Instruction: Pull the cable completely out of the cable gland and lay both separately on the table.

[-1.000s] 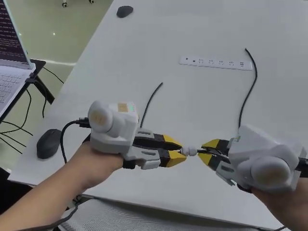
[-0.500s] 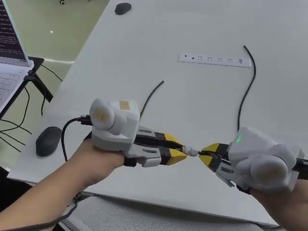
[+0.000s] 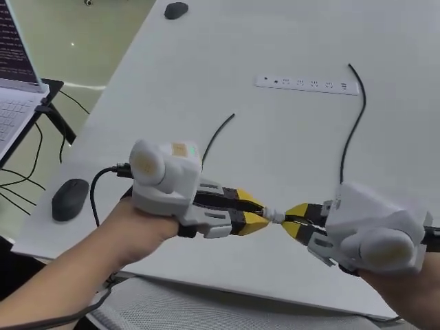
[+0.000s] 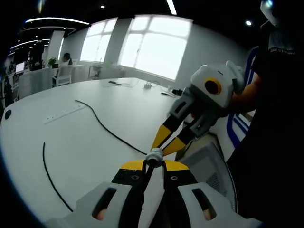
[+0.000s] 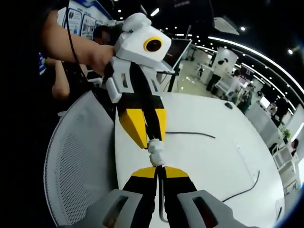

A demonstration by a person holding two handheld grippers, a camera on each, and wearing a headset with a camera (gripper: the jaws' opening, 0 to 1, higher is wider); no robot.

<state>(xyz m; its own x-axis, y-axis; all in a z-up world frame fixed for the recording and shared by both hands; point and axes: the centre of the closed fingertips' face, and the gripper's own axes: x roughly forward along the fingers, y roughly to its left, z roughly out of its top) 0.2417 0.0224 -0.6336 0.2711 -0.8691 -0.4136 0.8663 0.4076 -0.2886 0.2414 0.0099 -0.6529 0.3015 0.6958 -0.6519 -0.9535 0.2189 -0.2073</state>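
Note:
Above the table's near edge, the two grippers meet tip to tip. My left gripper (image 3: 263, 216) (image 4: 153, 164) is shut on the small white cable gland (image 3: 274, 217) (image 4: 154, 156) (image 5: 155, 152). My right gripper (image 3: 290, 221) (image 5: 159, 171) faces it, shut on the thin dark cable (image 5: 161, 194) that comes out of the gland and runs back between its yellow jaws. The gland sits in the short gap between the two sets of tips. How much cable is still inside the gland is hidden.
On the white table (image 3: 289, 158) lie a power strip (image 3: 307, 85), a long black cable (image 3: 354, 120) and a short black cable (image 3: 216, 137). One mouse (image 3: 69, 199) sits at the left edge, another (image 3: 176, 9) far back. A laptop (image 3: 14, 82) is left; a mesh chair (image 3: 206, 309) below.
Both grippers keep their hold and stay tip to tip. The picture has shifted slightly with the head.

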